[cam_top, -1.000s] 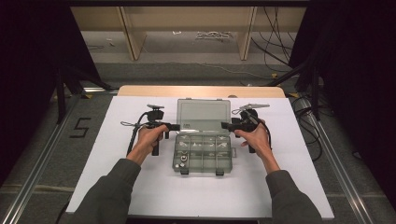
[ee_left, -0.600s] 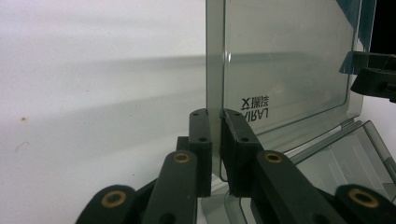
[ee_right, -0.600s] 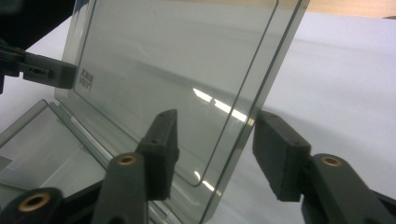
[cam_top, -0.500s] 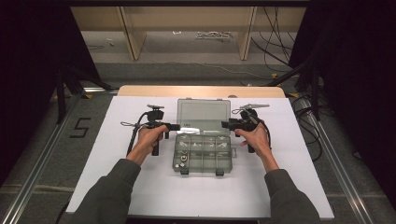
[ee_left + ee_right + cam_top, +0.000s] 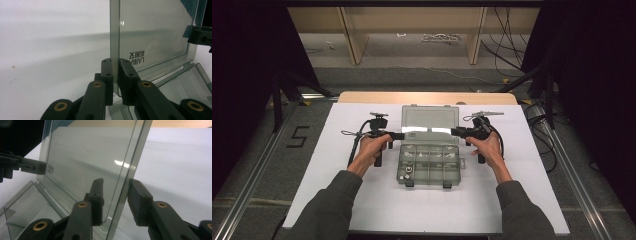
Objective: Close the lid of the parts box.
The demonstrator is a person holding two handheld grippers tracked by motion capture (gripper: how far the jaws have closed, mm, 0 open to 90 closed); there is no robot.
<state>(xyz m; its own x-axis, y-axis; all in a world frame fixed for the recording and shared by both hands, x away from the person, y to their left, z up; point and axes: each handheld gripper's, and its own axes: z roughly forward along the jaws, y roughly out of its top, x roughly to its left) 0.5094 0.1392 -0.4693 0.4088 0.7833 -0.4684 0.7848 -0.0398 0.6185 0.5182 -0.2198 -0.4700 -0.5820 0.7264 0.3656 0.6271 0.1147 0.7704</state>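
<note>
High view: a clear box [image 5: 429,161] sits mid-table on the white sheet [image 5: 332,200], its lid [image 5: 429,120] raised. The left gripper [image 5: 398,135] and right gripper [image 5: 455,132] meet the lid's side edges. The box's compartments hold small parts, too small to name.

Left gripper view: the left gripper [image 5: 115,75] is clamped on the lid [image 5: 152,37] edge; the other gripper shows at the far edge.

Right gripper view: the right gripper [image 5: 115,197] straddles the lid [image 5: 92,157] edge with gaps either side, not pinching.

A lab test bay — black curtains [image 5: 242,75], aluminium floor rails [image 5: 252,185], loose cables [image 5: 512,40], a white-covered table [image 5: 362,200].
</note>
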